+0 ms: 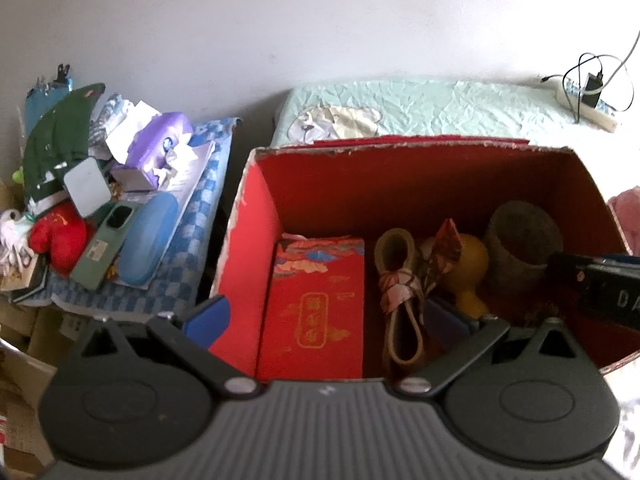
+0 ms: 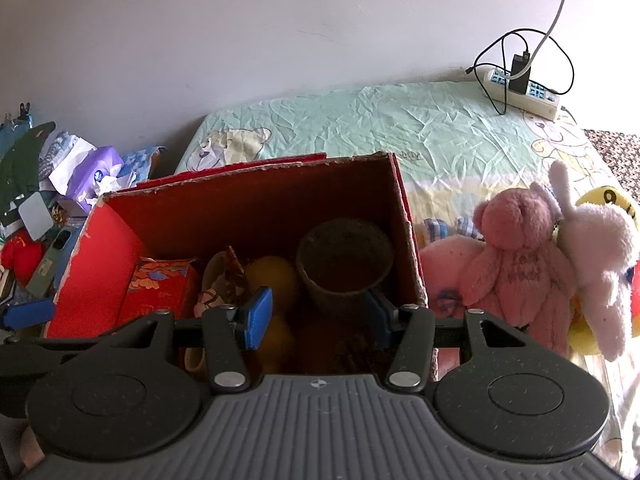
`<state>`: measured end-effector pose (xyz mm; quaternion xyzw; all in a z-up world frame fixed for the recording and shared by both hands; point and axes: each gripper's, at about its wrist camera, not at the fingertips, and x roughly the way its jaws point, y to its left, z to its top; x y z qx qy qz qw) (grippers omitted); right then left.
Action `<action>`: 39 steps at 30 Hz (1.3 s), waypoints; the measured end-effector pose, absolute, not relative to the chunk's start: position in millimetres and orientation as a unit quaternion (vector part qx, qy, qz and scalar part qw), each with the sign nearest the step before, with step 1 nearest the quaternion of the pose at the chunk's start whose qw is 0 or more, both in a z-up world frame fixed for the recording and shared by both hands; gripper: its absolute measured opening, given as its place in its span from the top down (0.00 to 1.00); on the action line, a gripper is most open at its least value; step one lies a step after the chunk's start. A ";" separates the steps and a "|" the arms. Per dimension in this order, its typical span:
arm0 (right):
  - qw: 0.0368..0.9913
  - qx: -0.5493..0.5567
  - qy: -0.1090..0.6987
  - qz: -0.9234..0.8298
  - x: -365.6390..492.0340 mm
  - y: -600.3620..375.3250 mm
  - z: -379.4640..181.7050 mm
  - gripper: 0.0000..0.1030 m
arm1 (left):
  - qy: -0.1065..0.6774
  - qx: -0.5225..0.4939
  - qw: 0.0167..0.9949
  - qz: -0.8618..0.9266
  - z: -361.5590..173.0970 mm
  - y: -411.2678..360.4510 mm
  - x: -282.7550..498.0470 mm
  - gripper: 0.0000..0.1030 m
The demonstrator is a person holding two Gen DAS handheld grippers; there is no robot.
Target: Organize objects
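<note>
An open red cardboard box (image 1: 256,216) stands on the bed. Inside lie a red packet (image 1: 316,304), a looped cord (image 1: 396,276), a yellow gourd (image 1: 468,276) and a brown fibre pot (image 1: 520,236). My left gripper (image 1: 328,320) is open and empty, straddling the box's left wall. My right gripper (image 2: 318,316) is open and empty above the box (image 2: 100,256), just in front of the pot (image 2: 344,264) and beside the gourd (image 2: 276,276). The right gripper's body shows at the right edge of the left wrist view (image 1: 600,284).
Pink (image 2: 516,256) and white (image 2: 600,264) plush toys lie right of the box on the green sheet (image 2: 360,120). A power strip (image 2: 524,92) with cables sits at the far right. A cluttered pile with a tissue pack (image 1: 160,144), phone (image 1: 108,244) and blue case (image 1: 148,240) lies left.
</note>
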<state>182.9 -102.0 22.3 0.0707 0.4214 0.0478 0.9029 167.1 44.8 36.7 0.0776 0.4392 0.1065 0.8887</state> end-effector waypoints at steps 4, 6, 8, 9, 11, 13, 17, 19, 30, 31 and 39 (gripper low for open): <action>0.903 0.068 0.420 0.050 182.7 -100.6 22.6 0.48 | 0.441 0.079 0.887 0.108 36.0 45.5 168.4 0.00; 0.903 0.069 0.420 0.049 183.3 -100.9 22.4 0.48 | 0.444 0.076 0.886 0.110 35.2 47.0 170.1 0.00; 0.903 0.070 0.420 0.048 184.0 -100.8 22.3 0.48 | 0.446 0.079 0.885 0.111 34.7 46.7 170.7 0.00; 0.903 0.070 0.421 0.047 184.3 -100.7 22.1 0.48 | 0.447 0.081 0.884 0.109 34.5 46.3 171.1 0.00; 0.903 0.070 0.422 0.047 185.2 -100.5 21.5 0.48 | 0.448 0.083 0.884 0.104 34.4 46.1 171.7 0.00; 0.903 0.068 0.422 0.047 186.0 -99.2 21.2 0.48 | 0.448 0.082 0.884 0.102 34.2 47.0 172.1 0.00; 0.904 0.059 0.422 0.048 187.6 -96.9 22.2 0.48 | 0.453 0.077 0.884 0.092 32.9 48.6 174.7 0.00; 0.906 0.057 0.417 0.048 188.1 -96.5 23.5 0.48 | 0.454 0.076 0.883 0.092 33.4 49.1 176.0 0.00; 0.903 0.053 0.424 0.040 192.7 -94.2 19.5 0.48 | 0.450 0.075 0.885 0.088 33.1 53.7 181.9 0.00; 0.903 0.053 0.425 0.039 192.7 -93.8 19.2 0.48 | 0.450 0.075 0.886 0.087 33.1 54.7 182.3 0.00; 0.903 0.048 0.425 0.036 193.6 -90.7 17.8 0.48 | 0.451 0.075 0.886 0.074 30.2 54.2 183.6 0.05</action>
